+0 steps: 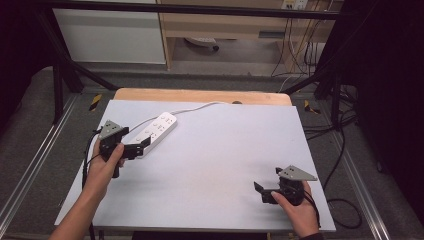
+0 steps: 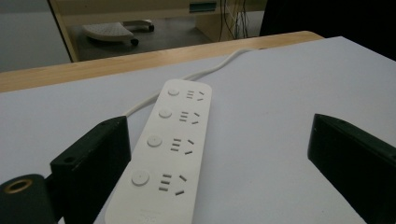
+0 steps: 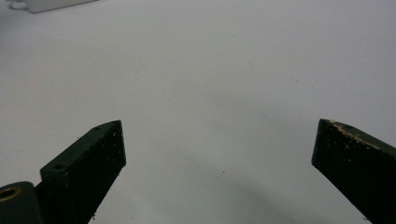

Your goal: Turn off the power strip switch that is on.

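Observation:
A white power strip (image 1: pixel 157 131) with several sockets and round buttons lies flat at the left rear of the white tabletop (image 1: pixel 215 155). Its white cord (image 1: pixel 195 107) runs off toward the far edge. My left gripper (image 1: pixel 141 149) is held at the strip's near end, open. In the left gripper view the strip (image 2: pixel 168 149) lies between the wide-apart jaws of the left gripper (image 2: pixel 219 126), close against the left one. My right gripper (image 1: pixel 260 192) hovers open over bare table at the front right. In the right gripper view, nothing lies between the jaws of the right gripper (image 3: pixel 222 125).
A wooden strip (image 1: pixel 200 95) borders the table's far edge. Black frame bars (image 1: pixel 75 70) and floor cables (image 1: pixel 345 200) stand around the table. An end of the power strip (image 3: pixel 51 4) shows at the top left of the right gripper view.

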### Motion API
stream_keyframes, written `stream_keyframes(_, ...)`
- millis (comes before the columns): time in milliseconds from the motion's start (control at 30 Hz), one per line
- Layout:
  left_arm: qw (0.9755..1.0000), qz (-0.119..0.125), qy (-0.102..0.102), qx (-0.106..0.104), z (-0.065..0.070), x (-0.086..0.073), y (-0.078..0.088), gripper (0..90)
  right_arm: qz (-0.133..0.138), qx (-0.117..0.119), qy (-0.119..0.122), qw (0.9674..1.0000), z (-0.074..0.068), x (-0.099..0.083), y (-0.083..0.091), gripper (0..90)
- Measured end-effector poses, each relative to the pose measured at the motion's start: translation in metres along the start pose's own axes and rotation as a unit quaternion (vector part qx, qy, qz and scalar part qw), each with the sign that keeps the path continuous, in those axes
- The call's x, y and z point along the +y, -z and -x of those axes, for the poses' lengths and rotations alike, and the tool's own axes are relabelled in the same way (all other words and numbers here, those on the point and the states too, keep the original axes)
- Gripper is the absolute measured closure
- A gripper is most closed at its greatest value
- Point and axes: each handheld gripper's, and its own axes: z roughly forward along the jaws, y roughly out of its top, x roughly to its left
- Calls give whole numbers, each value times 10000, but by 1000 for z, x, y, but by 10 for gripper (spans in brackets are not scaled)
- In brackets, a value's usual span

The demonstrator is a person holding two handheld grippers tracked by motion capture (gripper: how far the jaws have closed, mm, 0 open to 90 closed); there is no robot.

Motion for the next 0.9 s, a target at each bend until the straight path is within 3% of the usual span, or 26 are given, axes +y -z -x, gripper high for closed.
stream_keyframes(900, 9999, -3, 78, -149, 9, -17, 45, 59, -7, 11, 0, 10000, 0, 0, 0, 36)
